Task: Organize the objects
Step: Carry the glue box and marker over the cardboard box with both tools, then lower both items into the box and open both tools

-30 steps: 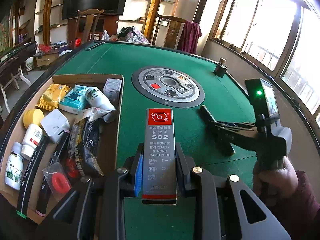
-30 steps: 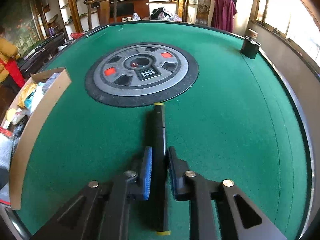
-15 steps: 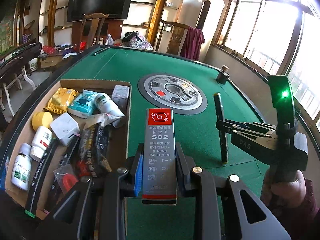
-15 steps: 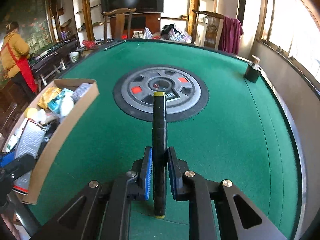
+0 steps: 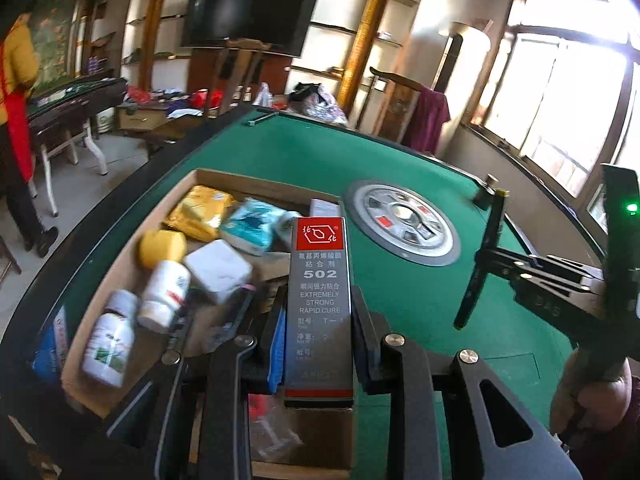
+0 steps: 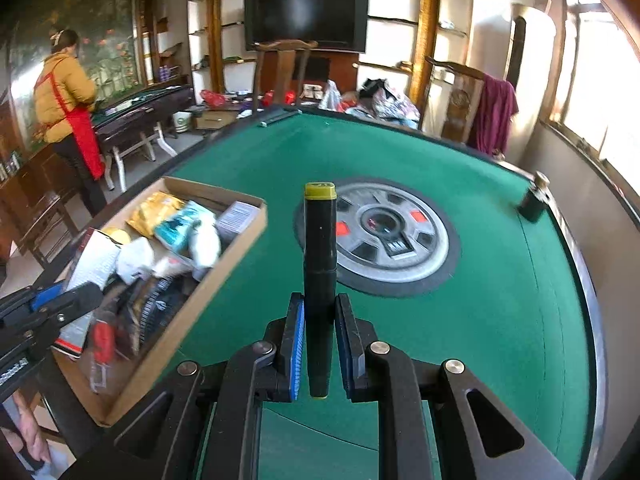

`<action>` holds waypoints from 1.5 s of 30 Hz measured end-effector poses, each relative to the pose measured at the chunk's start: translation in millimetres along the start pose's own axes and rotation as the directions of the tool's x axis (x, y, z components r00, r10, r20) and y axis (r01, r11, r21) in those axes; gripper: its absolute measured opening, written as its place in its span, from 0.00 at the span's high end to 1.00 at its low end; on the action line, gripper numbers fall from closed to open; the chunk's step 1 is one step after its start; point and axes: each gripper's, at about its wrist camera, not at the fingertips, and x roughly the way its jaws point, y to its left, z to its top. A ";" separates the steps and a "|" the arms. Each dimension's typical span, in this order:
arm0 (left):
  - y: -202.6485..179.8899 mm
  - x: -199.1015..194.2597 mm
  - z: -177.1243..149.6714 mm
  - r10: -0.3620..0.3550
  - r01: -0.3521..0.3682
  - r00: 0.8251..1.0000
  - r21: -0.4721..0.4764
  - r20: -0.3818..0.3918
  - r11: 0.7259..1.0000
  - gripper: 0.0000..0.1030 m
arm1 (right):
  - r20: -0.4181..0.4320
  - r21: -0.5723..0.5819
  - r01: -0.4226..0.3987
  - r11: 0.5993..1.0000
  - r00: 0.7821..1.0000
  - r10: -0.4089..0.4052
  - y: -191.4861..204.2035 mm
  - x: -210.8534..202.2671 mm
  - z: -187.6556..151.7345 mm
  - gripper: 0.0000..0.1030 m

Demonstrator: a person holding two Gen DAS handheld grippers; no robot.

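Note:
My left gripper (image 5: 318, 344) is shut on a grey and red 502 glue box (image 5: 320, 300), held above the near right part of the cardboard box (image 5: 120, 264). My right gripper (image 6: 320, 344) is shut on a black marker with yellow ends (image 6: 320, 260), lifted off the green table (image 6: 500, 300). In the left wrist view the right gripper (image 5: 492, 256) and its marker (image 5: 482, 260) hang to the right. The cardboard box (image 6: 236, 248) lies left of the right gripper, and the left gripper's body (image 6: 40, 320) shows above it.
The box holds several items: white bottles (image 5: 108, 344), a yellow packet (image 5: 200, 212), a teal pouch (image 5: 256, 224), a white block (image 5: 218, 272). A round grey hub (image 6: 388, 232) sits mid-table. A small dark bottle (image 6: 534, 196) stands at the far right edge. A person (image 6: 68, 112) stands far left.
Both grippers have risen. The right gripper lifted the marker off the felt. The left gripper moved left, so the glue box now hangs over the cardboard box.

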 end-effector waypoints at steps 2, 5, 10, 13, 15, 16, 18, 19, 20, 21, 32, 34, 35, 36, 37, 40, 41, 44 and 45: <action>10.0 0.2 -1.1 0.009 -0.009 1.000 -0.016 -0.003 1.000 0.74 | 0.009 -0.014 -0.018 1.000 1.000 0.018 11.5 -2.1 5.8 0.84; 20.9 1.5 -3.5 0.016 -0.016 1.000 -0.033 -0.010 0.999 0.74 | 0.019 -0.029 -0.047 0.998 0.999 0.047 24.4 -5.5 12.2 0.84; 36.9 5.3 -8.8 0.025 -0.026 1.000 -0.053 -0.017 0.998 0.74 | 0.024 -0.074 -0.094 0.993 0.995 0.096 52.2 -11.5 24.2 0.84; 43.4 7.4 -10.1 0.026 -0.027 0.999 -0.061 -0.019 0.998 0.74 | 0.022 -0.106 -0.110 0.988 0.993 0.113 67.8 -13.1 28.2 0.84; 46.2 9.3 -9.7 0.029 -0.030 0.999 -0.063 -0.021 0.998 0.74 | 0.020 -0.121 -0.120 0.985 0.992 0.124 77.2 -13.0 30.1 0.84; 47.6 9.7 -10.2 0.031 -0.032 0.999 -0.063 -0.021 0.998 0.74 | 0.010 -0.124 -0.137 0.983 0.990 0.139 81.4 -11.3 31.6 0.84; 49.1 10.5 -12.7 0.035 -0.036 0.999 -0.064 -0.023 0.997 0.74 | -0.016 -0.118 -0.175 0.977 0.985 0.175 86.9 -6.2 33.7 0.84; 50.3 11.4 -13.1 0.037 -0.038 0.999 -0.065 -0.024 0.997 0.74 | -0.035 -0.115 -0.193 0.974 0.981 0.191 90.8 -1.0 35.5 0.84; 52.1 12.7 -13.6 0.039 -0.041 0.999 -0.066 -0.027 0.997 0.74 | -0.048 -0.115 -0.201 0.973 0.979 0.197 93.7 3.0 36.7 0.84; 53.3 13.9 -14.1 0.042 -0.044 0.999 -0.066 -0.030 0.997 0.74 | -0.064 -0.114 -0.213 0.970 0.976 0.207 96.4 8.3 37.6 0.84; 65.5 22.6 -16.0 0.080 -0.084 0.995 -0.071 -0.057 0.994 0.74 | -0.273 0.002 -0.320 0.947 0.911 0.309 108.7 82.6 30.2 0.83; 66.1 23.4 -14.0 0.091 -0.095 0.994 -0.065 -0.058 0.993 0.74 | -0.289 0.024 -0.339 0.940 0.898 0.331 108.2 85.9 26.1 0.83; 65.2 23.6 -13.4 0.100 -0.103 0.993 -0.058 -0.061 0.993 0.74 | -0.296 0.044 -0.352 0.935 0.889 0.349 107.3 87.8 24.8 0.83; 63.6 23.7 -13.2 0.108 -0.111 0.992 -0.046 -0.064 0.993 0.74 | -0.299 0.061 -0.356 0.932 0.885 0.358 106.4 89.8 24.8 0.83; 62.0 24.5 -13.4 0.112 -0.115 0.992 -0.039 -0.064 0.993 0.74 | -0.300 0.072 -0.357 0.931 0.883 0.362 106.7 91.5 25.5 0.83; 56.0 22.3 -15.6 0.136 -0.136 0.989 0.003 -0.062 0.991 0.74 | -0.300 0.116 -0.349 0.930 0.880 0.367 105.7 102.0 33.5 0.83; 54.9 21.0 -17.1 0.141 -0.140 0.988 0.013 -0.059 0.990 0.74 | -0.299 0.126 -0.347 0.929 0.880 0.370 105.1 105.7 36.4 0.83; 50.1 19.1 -21.2 0.158 -0.156 0.986 0.043 -0.048 0.987 0.74 | -0.287 0.139 -0.326 0.935 0.890 0.353 104.3 116.4 46.2 0.83; 49.2 18.6 -22.4 0.161 -0.159 0.986 0.048 -0.043 0.986 0.74 | -0.285 0.138 -0.322 0.937 0.893 0.349 104.6 118.1 48.4 0.83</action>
